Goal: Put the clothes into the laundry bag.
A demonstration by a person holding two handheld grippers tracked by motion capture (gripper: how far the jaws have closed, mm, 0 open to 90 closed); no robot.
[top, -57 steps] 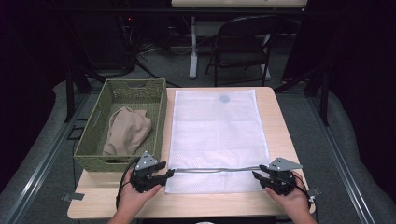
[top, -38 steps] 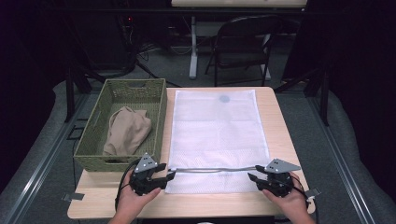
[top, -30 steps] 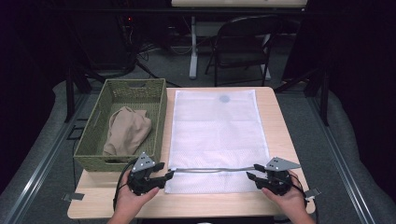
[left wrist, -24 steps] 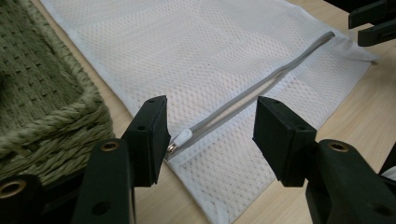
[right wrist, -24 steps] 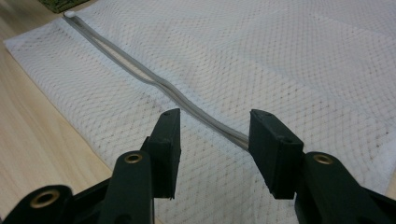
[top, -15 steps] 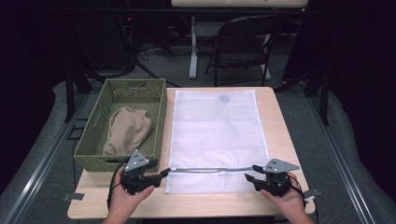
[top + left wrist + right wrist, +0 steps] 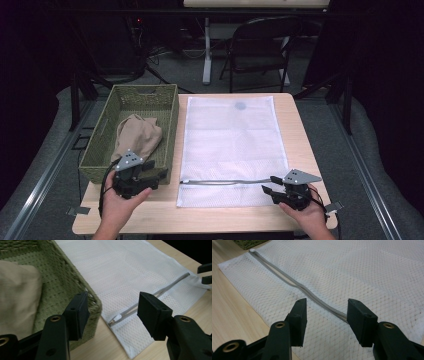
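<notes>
A white mesh laundry bag (image 7: 232, 140) lies flat on the wooden table, with a grey zipper (image 7: 225, 182) running across its near end. My left gripper (image 7: 161, 175) hovers open at the near right corner of the green woven basket (image 7: 150, 95), which holds a beige cloth (image 7: 136, 136). Its jaws have just been opening and nothing is between them (image 7: 112, 305). The zipper pull (image 7: 113, 320) lies beyond and below them. My right gripper (image 7: 269, 184) is open over the zipper's right end. Its jaws (image 7: 325, 312) have just been opening and straddle the zipper (image 7: 294, 285) without pressing it.
The table's near edge (image 7: 200, 227) runs just in front of both hands. A folding chair (image 7: 260, 50) and a stand stand on the floor beyond the table. Bare wood (image 7: 305, 130) flanks the bag on the right.
My left gripper has drawn away from the zipper's left end, leftward and upward, to the basket's near corner. The right hand has kept its place. Both pairs of jaws stand wider.
</notes>
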